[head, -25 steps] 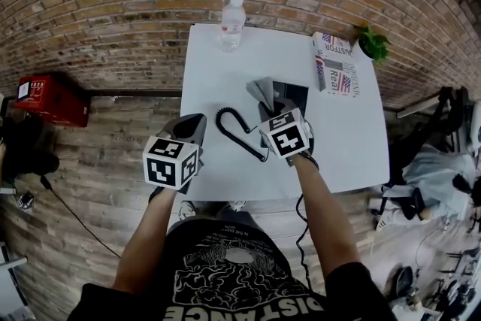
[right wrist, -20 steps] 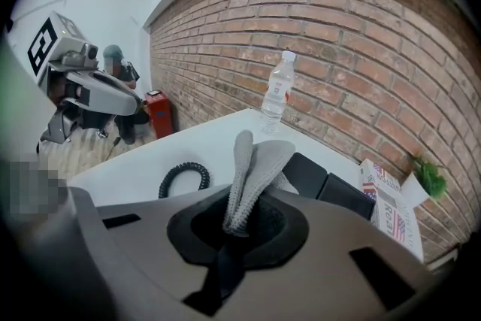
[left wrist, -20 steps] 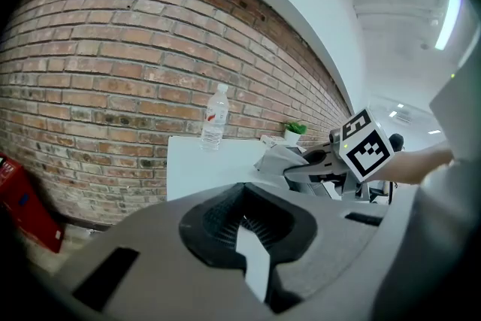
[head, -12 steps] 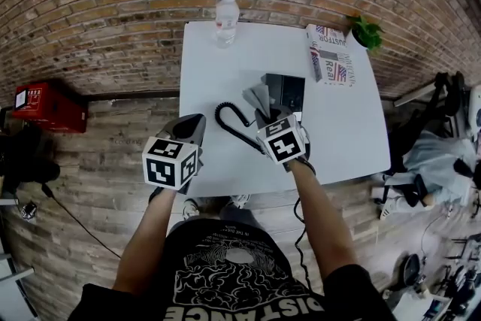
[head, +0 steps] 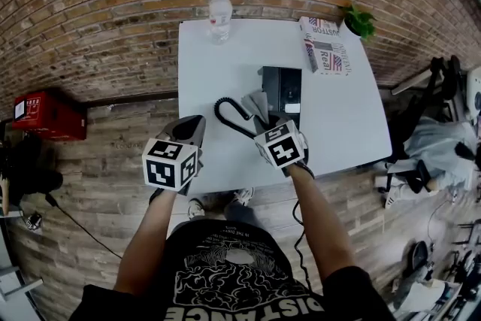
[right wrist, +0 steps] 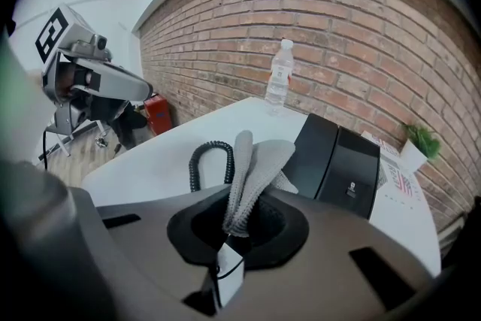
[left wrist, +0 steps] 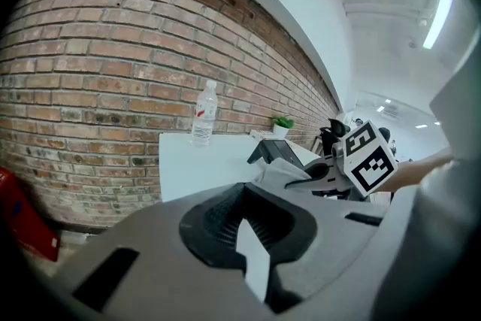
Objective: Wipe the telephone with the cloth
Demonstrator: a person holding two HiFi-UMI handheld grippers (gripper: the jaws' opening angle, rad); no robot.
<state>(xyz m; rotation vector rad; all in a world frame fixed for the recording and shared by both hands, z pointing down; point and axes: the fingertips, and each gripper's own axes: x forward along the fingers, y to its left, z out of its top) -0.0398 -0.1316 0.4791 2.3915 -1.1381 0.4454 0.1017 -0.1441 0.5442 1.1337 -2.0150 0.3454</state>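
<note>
- Head view, telephone (head: 282, 86): black, on the white table (head: 218, 64), mid-right. Its long axis runs away from you toward the brick wall, and its coiled cord (head: 225, 116) loops out to its left.
- Head view, right gripper (head: 264, 116): the nearer one, just short of the telephone's near end. The telephone lies ahead of its jaws and slightly to the right.
- Head view, cloth (head: 255, 101): grey, standing out of the right jaws toward the telephone's near-left corner. Contact with the casing can't be read from here.
- Head view, left gripper (head: 191, 124): at the table's near-left edge, well apart from the telephone.
- Left gripper view, left gripper (left wrist: 244, 225): jaws together with nothing between them. The telephone (left wrist: 279, 150) sits far ahead and to the right.
- Right gripper view, right gripper (right wrist: 239, 225): jaws pinched narrow on the cloth (right wrist: 252, 165), whose folded end rises free.
- Right gripper view, telephone (right wrist: 338, 158): just beyond the cloth, to the right. Judged: you would carry the cloth forward and rightward onto it, then stroke along its length.
</note>
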